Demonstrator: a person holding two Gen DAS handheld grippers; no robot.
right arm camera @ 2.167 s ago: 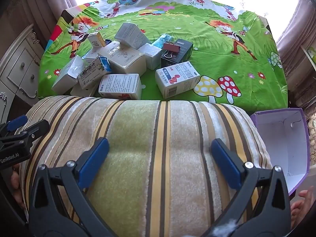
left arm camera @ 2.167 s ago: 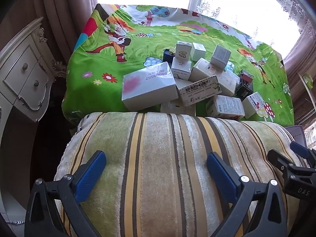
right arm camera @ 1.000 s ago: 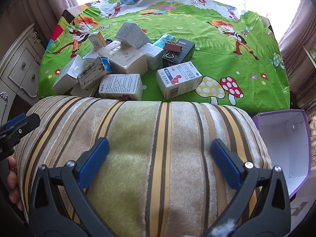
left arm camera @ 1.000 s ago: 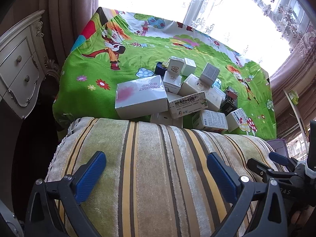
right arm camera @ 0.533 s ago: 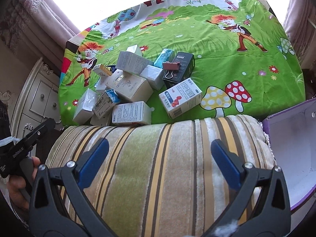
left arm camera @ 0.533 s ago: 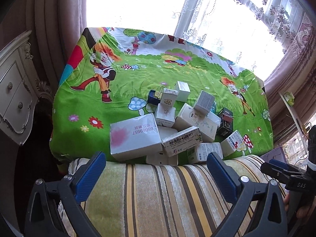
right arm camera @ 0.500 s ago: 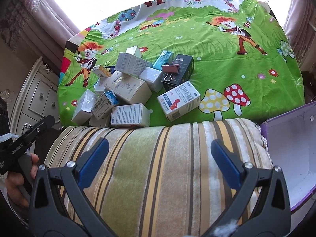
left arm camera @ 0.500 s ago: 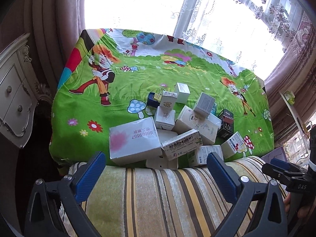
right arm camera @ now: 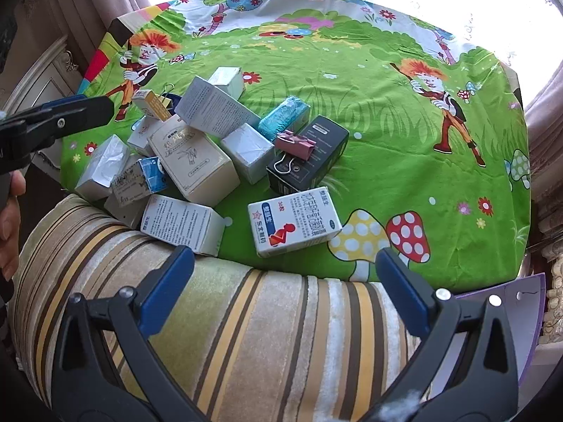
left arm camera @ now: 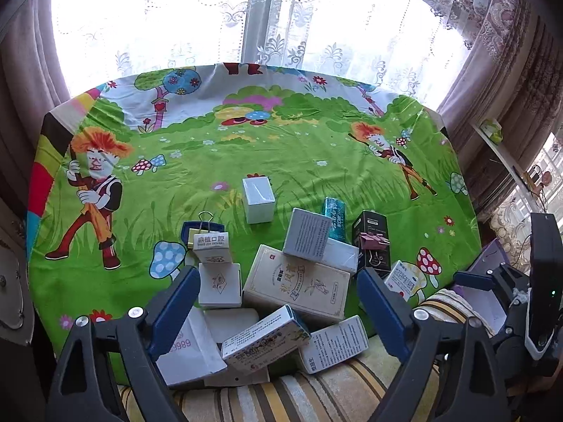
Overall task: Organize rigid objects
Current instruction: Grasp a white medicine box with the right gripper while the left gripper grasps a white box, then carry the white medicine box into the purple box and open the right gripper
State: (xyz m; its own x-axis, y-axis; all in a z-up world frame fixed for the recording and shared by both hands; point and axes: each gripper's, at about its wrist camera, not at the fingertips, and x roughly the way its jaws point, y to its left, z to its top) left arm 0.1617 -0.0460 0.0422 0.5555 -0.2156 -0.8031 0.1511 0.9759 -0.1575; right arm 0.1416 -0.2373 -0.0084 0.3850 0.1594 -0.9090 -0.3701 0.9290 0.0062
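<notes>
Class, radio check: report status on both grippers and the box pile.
Left gripper open, empty, above box pile. Right gripper open, empty, over striped cushion. Pink binder clip lies on black box.

Bench (right arm camera: 404, 147) draped in bright green cartoon-print cloth (left arm camera: 281, 154), window behind. Jumble of small cartons crowds near-left part of cloth, several leaning on or stacked over each other. Large cream carton (right arm camera: 193, 161) sits mid-pile. White carton with red figure (right arm camera: 293, 221) lies flat, just right of pile. Black box (right arm camera: 309, 154) beside it, pink binder clip (right arm camera: 295, 145) on top. Teal packet (right arm camera: 285, 116) touches black box. Lone white box (left arm camera: 258, 199) stands apart, farther back. Striped cushion (right arm camera: 246, 334) abuts near edge.
</notes>
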